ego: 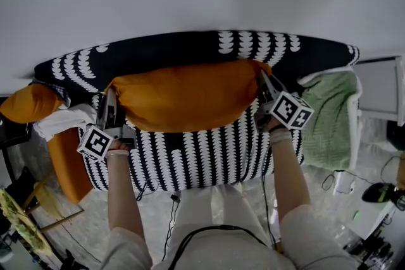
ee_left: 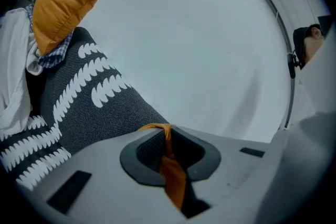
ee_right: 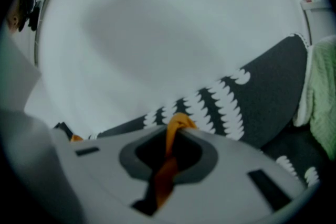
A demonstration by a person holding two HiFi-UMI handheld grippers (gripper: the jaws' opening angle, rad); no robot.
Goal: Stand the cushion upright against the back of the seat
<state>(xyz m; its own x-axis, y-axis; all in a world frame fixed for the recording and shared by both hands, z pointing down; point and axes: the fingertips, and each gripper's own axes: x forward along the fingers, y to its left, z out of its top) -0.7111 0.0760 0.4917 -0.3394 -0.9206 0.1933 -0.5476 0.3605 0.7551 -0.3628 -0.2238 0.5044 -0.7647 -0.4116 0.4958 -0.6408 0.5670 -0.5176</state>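
Evidently the left tongs (ego: pixel 111 98) and right tongs (ego: pixel 264 80) each clamp an end of the orange cushion (ego: pixel 183 97), spreading it against the seat back (ego: pixel 253 45) so it stands upright.

Your head view looks steeply down on the sofa (ego: pixel 190 161), while both gripper views, close in, face the wall (ee_left: pixel 184 34) over its patterned back (ee_right: pixel 262 86).

Green throw (ego: pixel 330 122) — white cloth (ego: pixel 62 121), perhaps a shirt.
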